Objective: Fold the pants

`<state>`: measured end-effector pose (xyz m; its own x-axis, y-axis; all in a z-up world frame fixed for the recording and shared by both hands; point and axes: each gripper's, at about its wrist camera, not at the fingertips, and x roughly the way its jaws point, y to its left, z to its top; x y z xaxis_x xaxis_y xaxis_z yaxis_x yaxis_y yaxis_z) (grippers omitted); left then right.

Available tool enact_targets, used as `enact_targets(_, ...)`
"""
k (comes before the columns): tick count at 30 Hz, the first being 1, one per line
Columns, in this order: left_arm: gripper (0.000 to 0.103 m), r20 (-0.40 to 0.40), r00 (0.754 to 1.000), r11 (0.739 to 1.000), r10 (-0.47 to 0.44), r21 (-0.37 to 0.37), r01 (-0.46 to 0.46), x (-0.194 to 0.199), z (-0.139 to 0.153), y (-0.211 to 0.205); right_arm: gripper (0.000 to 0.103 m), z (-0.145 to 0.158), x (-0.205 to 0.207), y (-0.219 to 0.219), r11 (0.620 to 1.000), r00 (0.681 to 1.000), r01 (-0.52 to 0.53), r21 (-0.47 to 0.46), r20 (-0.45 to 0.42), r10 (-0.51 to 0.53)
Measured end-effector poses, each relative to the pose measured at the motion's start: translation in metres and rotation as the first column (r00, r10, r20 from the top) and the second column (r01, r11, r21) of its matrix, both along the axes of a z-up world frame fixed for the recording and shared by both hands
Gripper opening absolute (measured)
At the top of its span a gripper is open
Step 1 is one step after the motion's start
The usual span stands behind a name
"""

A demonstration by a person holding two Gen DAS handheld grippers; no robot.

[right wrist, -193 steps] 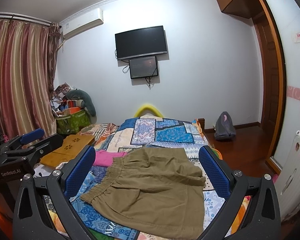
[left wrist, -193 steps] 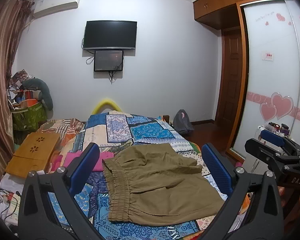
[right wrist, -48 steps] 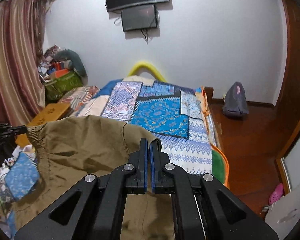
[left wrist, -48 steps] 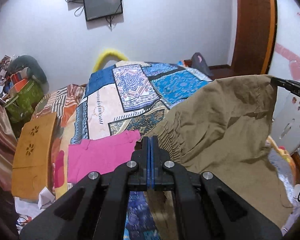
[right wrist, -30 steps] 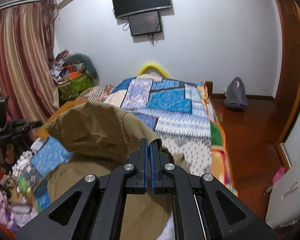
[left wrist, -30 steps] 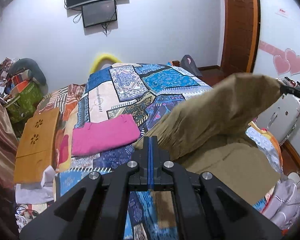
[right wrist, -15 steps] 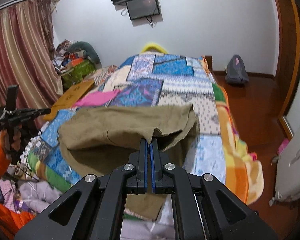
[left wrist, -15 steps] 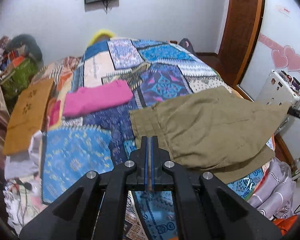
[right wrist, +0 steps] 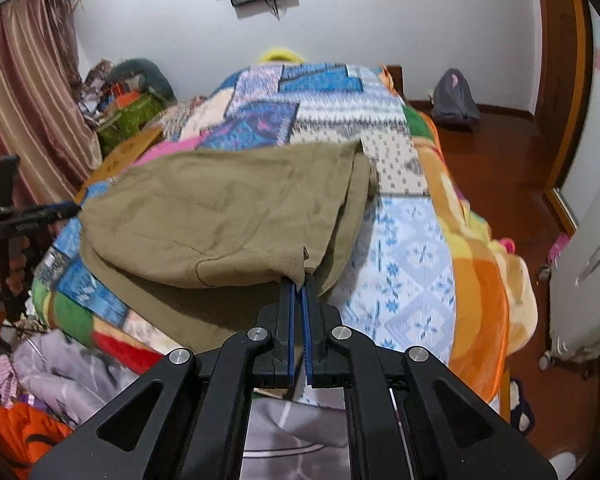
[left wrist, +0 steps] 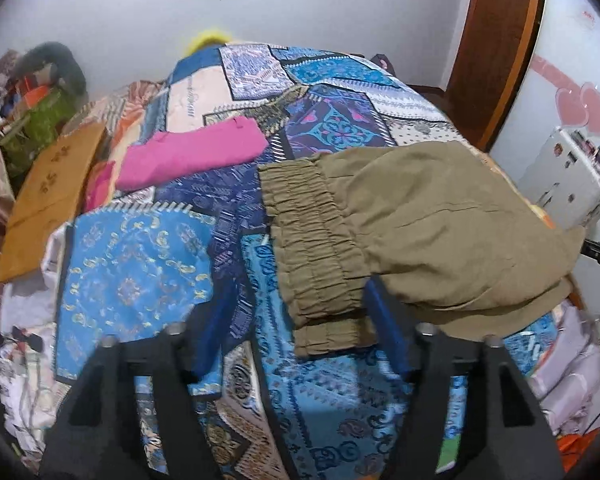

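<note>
Left wrist view: my left gripper [left wrist: 296,322], clamped half a second ago, now stands open at the waistband of the pants [left wrist: 412,216], which lie folded in half on the bed [left wrist: 140,264]. Right wrist view: my right gripper [right wrist: 299,292] still pinches the pants' hem corner, so I judge the first fold laid and only its release outstanding.

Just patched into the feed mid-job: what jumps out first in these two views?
The olive pants lie folded over near the foot of the patchwork bed, elastic waistband toward the left gripper, whose jaws stand open around that corner. The right gripper is shut on the hem. A pink garment lies farther up the bed.
</note>
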<state>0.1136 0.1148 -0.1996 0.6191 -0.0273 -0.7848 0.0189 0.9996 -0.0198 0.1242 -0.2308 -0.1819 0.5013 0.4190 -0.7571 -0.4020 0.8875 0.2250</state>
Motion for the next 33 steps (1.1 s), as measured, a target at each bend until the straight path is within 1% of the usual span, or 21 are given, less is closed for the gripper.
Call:
enact_targets(1,0.076,0.005,1.000,1.000,-0.006,0.006,0.006,0.000,-0.001,0.000,0.005,-0.004,0.000,0.000,1.000,1.000,0.000,-0.003,-0.014,0.000)
enact_targets(4,0.076,-0.002,0.999,0.999,-0.033,-0.016,0.033,0.002,-0.004,-0.001,0.005,-0.019,0.000,-0.002,1.000,0.997,-0.001,-0.003,-0.076,0.001)
enact_targets(8,0.076,-0.017,0.999,0.999,-0.028,-0.024,0.028,0.006,-0.002,0.001,0.007,-0.020,-0.007,0.000,0.999,0.993,-0.016,-0.031,-0.119,0.012)
enact_targets(10,0.076,-0.014,1.000,0.999,-0.026,-0.025,0.025,0.004,0.003,0.001,0.017,-0.011,-0.011,0.000,0.998,0.995,-0.016,-0.061,-0.101,0.009)
enact_targets(12,0.076,-0.002,1.000,0.999,-0.027,-0.019,0.027,-0.001,0.011,-0.002,0.025,-0.001,-0.015,0.000,0.997,0.997,-0.016,-0.074,-0.070,0.011)
enact_targets(15,0.076,0.017,0.998,0.999,-0.052,-0.001,0.052,-0.010,0.019,-0.012,0.026,0.022,-0.025,0.002,0.996,1.000,-0.025,-0.084,-0.004,0.025)
enact_targets(17,0.076,0.028,0.997,0.997,-0.075,0.018,0.074,-0.015,0.022,-0.022,0.027,0.035,-0.028,0.006,0.997,0.999,-0.037,-0.072,0.025,0.039)
enact_targets(19,0.076,0.025,0.994,0.994,-0.105,0.038,0.104,-0.017,0.022,-0.033,0.027,0.044,-0.028,0.015,0.997,0.997,-0.055,-0.055,0.041,0.058)
enact_targets(21,0.076,0.008,0.989,0.987,-0.145,0.065,0.144,-0.017,0.018,-0.045,0.027,0.052,-0.028,0.030,0.995,0.994,-0.095,-0.031,0.055,0.096)
enact_targets(25,0.076,-0.045,0.982,0.971,-0.186,0.147,0.191,-0.012,0.004,-0.067,0.028,0.054,-0.021,0.062,0.984,0.982,-0.176,-0.021,0.070,0.177)
enact_targets(27,0.076,-0.064,0.977,0.958,-0.204,0.193,0.213,-0.010,-0.002,-0.078,0.028,0.051,-0.019,0.079,0.974,0.972,-0.225,-0.017,0.068,0.225)
enact_targets(28,0.079,-0.069,0.975,0.953,-0.210,0.209,0.220,-0.010,-0.005,-0.082,0.029,0.049,-0.017,0.085,0.971,0.969,-0.238,-0.016,0.066,0.239)
enact_targets(31,0.091,-0.066,0.975,0.931,-0.211,0.289,0.221,-0.005,-0.010,-0.093,0.031,0.039,-0.012,0.101,0.961,0.960,-0.275,-0.018,0.050,0.276)
enact_targets(33,0.092,-0.057,0.976,0.924,-0.210,0.316,0.217,-0.003,-0.011,-0.096,0.031,0.034,-0.009,0.108,0.959,0.959,-0.282,-0.014,0.029,0.282)
